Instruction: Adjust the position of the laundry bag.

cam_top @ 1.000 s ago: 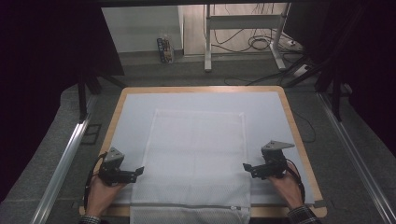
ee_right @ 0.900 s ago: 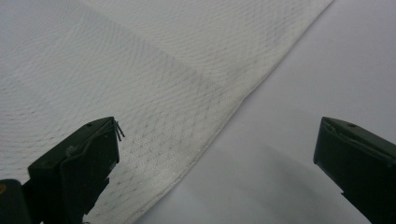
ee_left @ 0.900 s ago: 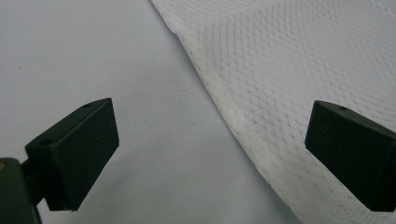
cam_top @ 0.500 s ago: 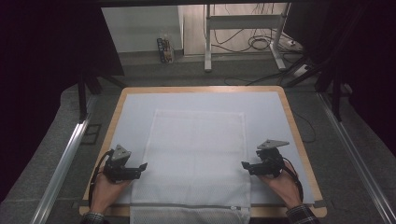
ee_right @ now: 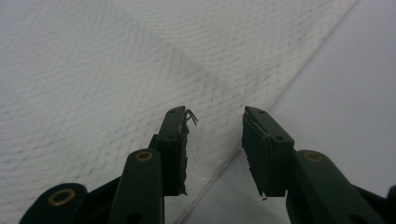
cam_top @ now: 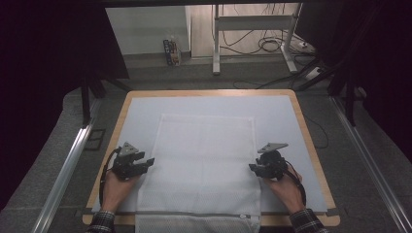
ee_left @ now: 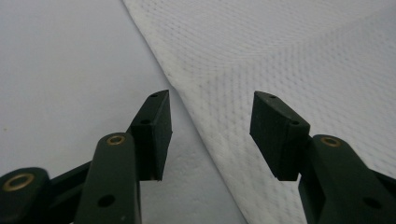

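Now a white mesh bag (cam_top: 204, 160) lies flat in the middle of a pale mat (cam_top: 286, 121) that covers a wooden-edged table (cam_top: 311, 145). Its near end, with a zipper (cam_top: 194, 215) across it, hangs a little over the front edge of the table.

At the left side of the bag the left gripper (cam_top: 148, 161) is held low by the person's left hand (cam_top: 116, 187), with its tips just at the left edge of the bag. In the left gripper view the left gripper (ee_left: 210, 126) has its two black jaws apart, and the edge of the mesh bag (ee_left: 303, 56) runs slanting between them, one jaw over the bare mat (ee_left: 60, 70) and the other over the mesh. The jaws have just been closing, but the pads do not press on the fabric yet.

At the right side the right gripper (cam_top: 252, 168) is held by the right hand (cam_top: 286, 187), its tips at the right edge of the bag. In the right gripper view the right gripper (ee_right: 215, 140) also has a gap between its jaws, which have just been closing too. The bag's edge (ee_right: 140, 84) passes under this gap, and the pads are not clamped on it.

Both grippers point inward, toward each other, across the bag
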Available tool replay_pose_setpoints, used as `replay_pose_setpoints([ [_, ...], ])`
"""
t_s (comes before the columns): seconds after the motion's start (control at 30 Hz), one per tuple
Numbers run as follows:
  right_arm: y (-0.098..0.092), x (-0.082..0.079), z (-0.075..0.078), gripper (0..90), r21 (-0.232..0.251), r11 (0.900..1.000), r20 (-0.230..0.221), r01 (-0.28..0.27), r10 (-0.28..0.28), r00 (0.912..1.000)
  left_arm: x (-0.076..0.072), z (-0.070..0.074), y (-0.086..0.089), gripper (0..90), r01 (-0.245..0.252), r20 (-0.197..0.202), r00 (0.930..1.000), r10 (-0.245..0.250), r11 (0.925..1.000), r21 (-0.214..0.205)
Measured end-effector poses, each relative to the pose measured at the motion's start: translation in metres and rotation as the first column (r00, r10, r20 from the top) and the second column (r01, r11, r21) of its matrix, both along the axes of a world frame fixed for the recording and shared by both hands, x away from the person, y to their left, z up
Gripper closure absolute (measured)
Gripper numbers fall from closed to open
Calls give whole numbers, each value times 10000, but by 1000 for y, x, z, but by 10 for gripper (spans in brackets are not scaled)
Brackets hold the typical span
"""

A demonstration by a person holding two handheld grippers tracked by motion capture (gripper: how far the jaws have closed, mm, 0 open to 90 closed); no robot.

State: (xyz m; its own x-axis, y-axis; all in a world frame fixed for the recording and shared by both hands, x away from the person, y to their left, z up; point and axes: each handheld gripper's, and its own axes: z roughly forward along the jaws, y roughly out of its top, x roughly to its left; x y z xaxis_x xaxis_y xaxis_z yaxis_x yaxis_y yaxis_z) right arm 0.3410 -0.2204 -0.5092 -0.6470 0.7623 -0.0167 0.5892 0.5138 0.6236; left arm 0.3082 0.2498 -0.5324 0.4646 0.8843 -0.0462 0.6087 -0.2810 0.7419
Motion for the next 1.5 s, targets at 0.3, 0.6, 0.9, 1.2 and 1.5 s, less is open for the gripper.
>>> replay_pose_setpoints([
  [0.3, -3, 5, -3, 832, 43, 9990, -396, 449, -447, 9982, 19, -11, -16, 633, 167, -807, 9966, -152, 9997, 174],
  [0.6, -4, 8, -2, 885, 295, 9987, -681, 418, -397, 9969, 25, -11, -10, 885, -50, -1124, 9937, 1, 9991, -431],
  [0.9, -8, 14, 1, 886, 49, 9982, -177, 597, -596, 9981, 34, -8, -18, 889, 208, -967, 9950, -259, 9983, -542],
  [1.2, -15, 33, 5, 885, -34, 9970, 80, 768, -768, 9970, 50, -4, -27, 885, 429, -719, 9964, -445, 9988, -232],
  [1.5, -13, 58, 7, 886, -309, 9965, 226, 772, -765, 9968, 71, -3, -32, 882, 403, -824, 9958, -395, 9992, 71],
])
